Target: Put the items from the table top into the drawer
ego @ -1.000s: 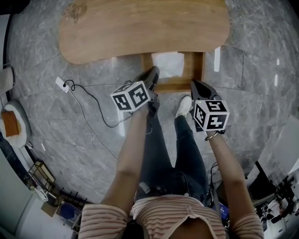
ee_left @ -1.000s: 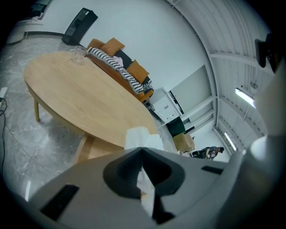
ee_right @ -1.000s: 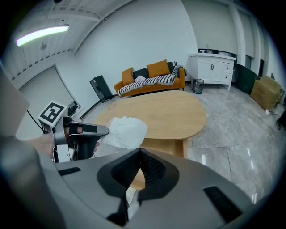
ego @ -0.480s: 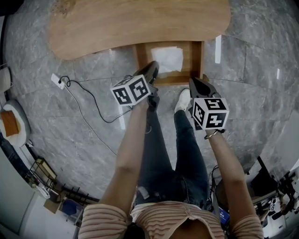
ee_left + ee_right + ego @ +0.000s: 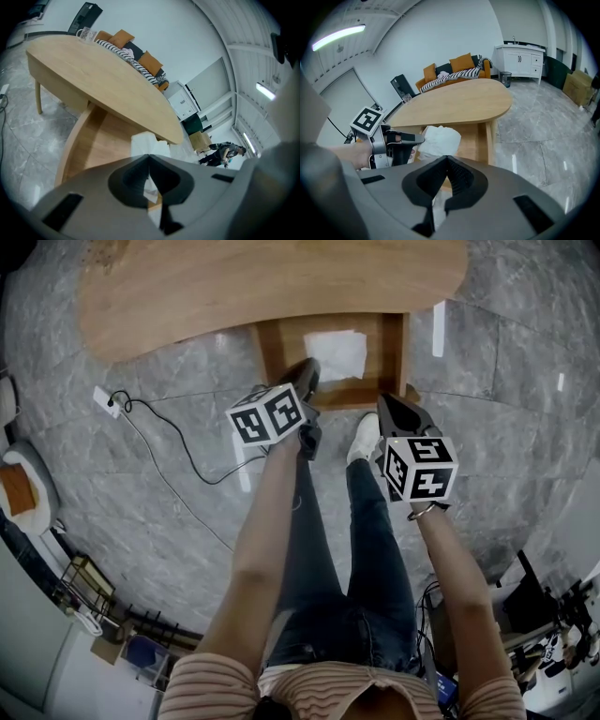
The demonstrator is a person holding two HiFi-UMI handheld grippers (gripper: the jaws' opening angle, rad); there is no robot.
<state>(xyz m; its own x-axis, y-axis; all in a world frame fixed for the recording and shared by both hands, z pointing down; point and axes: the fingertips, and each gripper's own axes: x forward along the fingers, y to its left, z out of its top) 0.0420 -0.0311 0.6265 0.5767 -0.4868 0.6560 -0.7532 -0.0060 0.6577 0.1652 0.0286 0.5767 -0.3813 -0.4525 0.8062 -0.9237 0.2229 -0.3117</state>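
A white crumpled cloth [image 5: 335, 352] lies in the open wooden drawer [image 5: 274, 352] that sticks out from under the oval wooden table top [image 5: 234, 287]. My left gripper [image 5: 307, 368] hovers over the drawer's front left corner, jaws shut and empty. Just off the front right corner, my right gripper [image 5: 385, 401] is also shut with nothing in it. In the left gripper view the shut left gripper [image 5: 149, 157] points at the cloth [image 5: 143, 143]. From the right gripper [image 5: 447, 159] the cloth [image 5: 438, 139] and the left gripper [image 5: 415, 138] both show.
A power strip [image 5: 101, 401] and its black cable [image 5: 178, 446] lie on the grey marble floor left of the drawer. The person's shoe [image 5: 364, 441] is just below the drawer front. A mug [image 5: 85, 33] stands near the table's far end; a sofa [image 5: 454, 68] beyond.
Table and drawer have slid upward and slightly left in the head view, and more of the drawer shows. Both grippers stay shut near the drawer front.
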